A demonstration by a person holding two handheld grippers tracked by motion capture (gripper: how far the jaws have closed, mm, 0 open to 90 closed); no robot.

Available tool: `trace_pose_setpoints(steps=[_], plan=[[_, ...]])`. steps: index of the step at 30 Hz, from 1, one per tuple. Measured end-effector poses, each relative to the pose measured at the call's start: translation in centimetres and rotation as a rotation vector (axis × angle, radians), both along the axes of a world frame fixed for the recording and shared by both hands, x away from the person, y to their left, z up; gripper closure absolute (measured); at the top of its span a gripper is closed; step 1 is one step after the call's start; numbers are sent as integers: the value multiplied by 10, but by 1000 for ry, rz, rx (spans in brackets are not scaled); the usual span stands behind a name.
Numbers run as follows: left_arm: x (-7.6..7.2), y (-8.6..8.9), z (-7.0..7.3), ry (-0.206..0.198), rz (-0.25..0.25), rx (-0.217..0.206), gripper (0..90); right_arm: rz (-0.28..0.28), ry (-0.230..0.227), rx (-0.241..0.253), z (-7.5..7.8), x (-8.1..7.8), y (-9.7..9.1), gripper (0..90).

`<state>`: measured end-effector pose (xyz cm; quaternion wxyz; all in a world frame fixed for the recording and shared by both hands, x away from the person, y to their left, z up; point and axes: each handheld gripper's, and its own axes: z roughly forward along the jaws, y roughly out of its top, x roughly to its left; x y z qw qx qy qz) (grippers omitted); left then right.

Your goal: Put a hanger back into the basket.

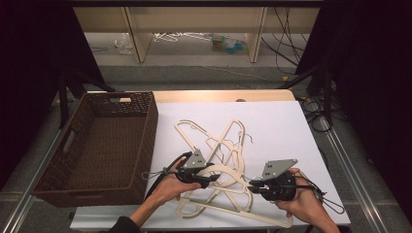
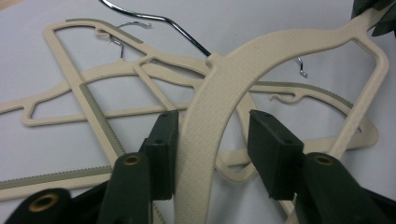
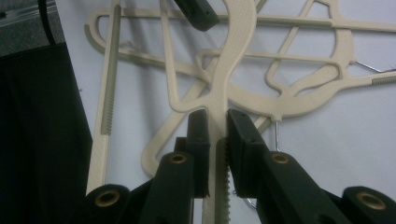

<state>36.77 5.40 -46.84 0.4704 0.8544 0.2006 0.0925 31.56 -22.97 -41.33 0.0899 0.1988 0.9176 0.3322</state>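
Note:
Several cream plastic hangers [image 1: 219,141] with metal hooks lie tangled on the white table [image 1: 284,128]. One cream hanger [image 1: 228,171] is lifted between both grippers. My right gripper [image 1: 251,185] is shut on its end, and in the right gripper view the pads [image 3: 200,130] press its narrow corner [image 3: 217,109]. My left gripper [image 1: 214,178] straddles the hanger's broad curved shoulder [image 2: 219,98]. There, one pad [image 2: 166,140] sits against the shoulder while a gap remains at the other pad [image 2: 266,140]. The left gripper's jaw tip [image 3: 198,11] shows at the top of the right gripper view.
A brown wicker basket [image 1: 151,121] with nothing in it stands at the left beside the white table. Bare white surface lies to the right of the hanger pile. Beyond the table are wooden shelf legs [image 1: 138,39] and cables [image 1: 291,43] on the floor.

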Motion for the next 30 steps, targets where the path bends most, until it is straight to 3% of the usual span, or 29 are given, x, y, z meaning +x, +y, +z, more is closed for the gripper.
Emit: trace_pose_setpoints(steps=[4, 12, 13, 18, 24, 26, 30], plan=[[3, 5, 5, 12, -25, -23, 650, -2, 0, 3, 0, -2, 0, 803], [2, 14, 22, 2, -106, 9, 707, 24, -15, 14, 1, -2, -3, 808], [0, 14, 24, 6, -120, -1, 711, 29, -18, 16, 1, -1, -3, 809], [-13, 17, 39, -12, -173, 27, 746, 50, 1, 17, -1, 0, -7, 801], [-30, 19, 50, 4, -217, 19, 803, 24, -16, 42, 4, 1, -11, 746], [-36, 18, 53, 14, -223, 32, 821, 14, -24, 52, 6, 1, -13, 735], [-43, 15, 57, 47, -206, 5, 851, -19, -49, 88, 10, 1, -18, 667]])
